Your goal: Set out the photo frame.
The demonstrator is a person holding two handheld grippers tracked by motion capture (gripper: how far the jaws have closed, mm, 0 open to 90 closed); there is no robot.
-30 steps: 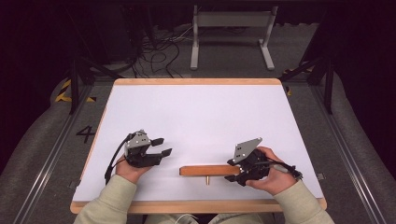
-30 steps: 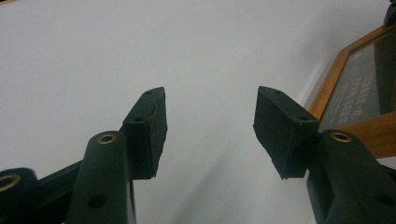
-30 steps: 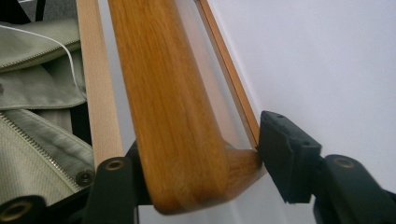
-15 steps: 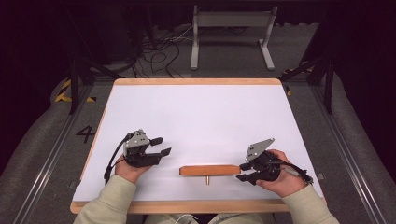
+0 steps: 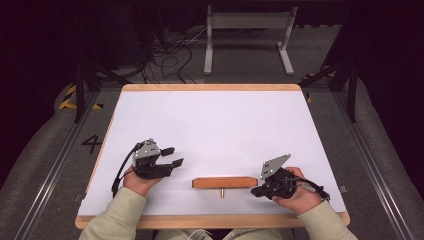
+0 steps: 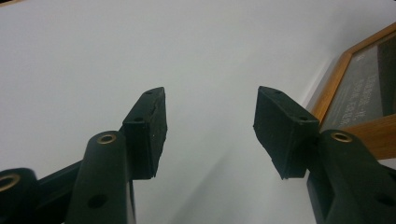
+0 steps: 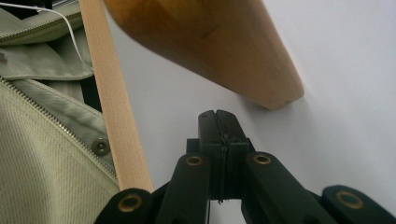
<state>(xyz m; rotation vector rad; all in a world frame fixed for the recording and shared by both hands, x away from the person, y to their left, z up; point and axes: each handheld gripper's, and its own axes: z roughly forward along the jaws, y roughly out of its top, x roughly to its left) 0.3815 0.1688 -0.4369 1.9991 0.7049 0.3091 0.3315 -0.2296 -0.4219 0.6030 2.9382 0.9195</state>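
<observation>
**Entry: wooden bar, both tools empty**

Right gripper: my jaws have just been closing and now sit pressed pad to pad, nothing between them. Its tip lies just beside the bar's near end, at three o'clock of it.

Left gripper: jaws parted, empty, resting well apart from the bar at its nine o'clock.

Wooden bar: flat on the white table, near the six o'clock edge, a small peg pointing toward me.

Risk, as I judge it: a clenched tip this close could nudge the bar, swinging it on its peg or sliding it toward the front edge. Reaching without reopening would only push, not grasp.
</observation>
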